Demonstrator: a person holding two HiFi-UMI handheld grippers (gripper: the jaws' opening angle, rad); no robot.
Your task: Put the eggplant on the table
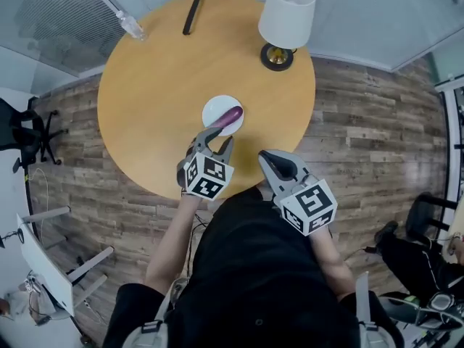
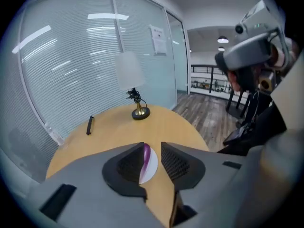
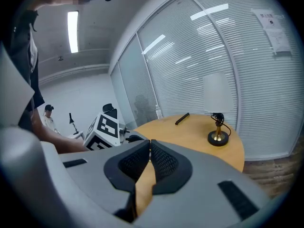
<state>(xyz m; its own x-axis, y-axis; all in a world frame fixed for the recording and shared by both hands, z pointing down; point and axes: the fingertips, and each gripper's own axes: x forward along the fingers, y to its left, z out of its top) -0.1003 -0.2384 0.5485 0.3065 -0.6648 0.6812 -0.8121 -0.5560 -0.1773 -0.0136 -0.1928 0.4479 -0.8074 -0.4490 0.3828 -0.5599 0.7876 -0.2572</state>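
Observation:
A purple eggplant (image 1: 230, 116) lies on a small white plate (image 1: 214, 110) near the front of the round wooden table (image 1: 152, 85). My left gripper (image 1: 217, 141) hovers just in front of the plate, its jaws partly apart and nothing between them. In the left gripper view the eggplant (image 2: 147, 153) and plate (image 2: 152, 168) show through the gap of the left gripper (image 2: 153, 151), farther off. My right gripper (image 1: 267, 158) is at the table's front edge, to the right, with its jaws closed together and empty. The right gripper (image 3: 150, 144) shows the same in its own view.
A white-shaded lamp (image 1: 286, 19) on a brass base stands at the table's far right. A black bar (image 1: 192, 13) and a clear plastic bottle (image 1: 132, 26) lie at the far edge. An office chair (image 1: 29, 133) stands on the floor to the left.

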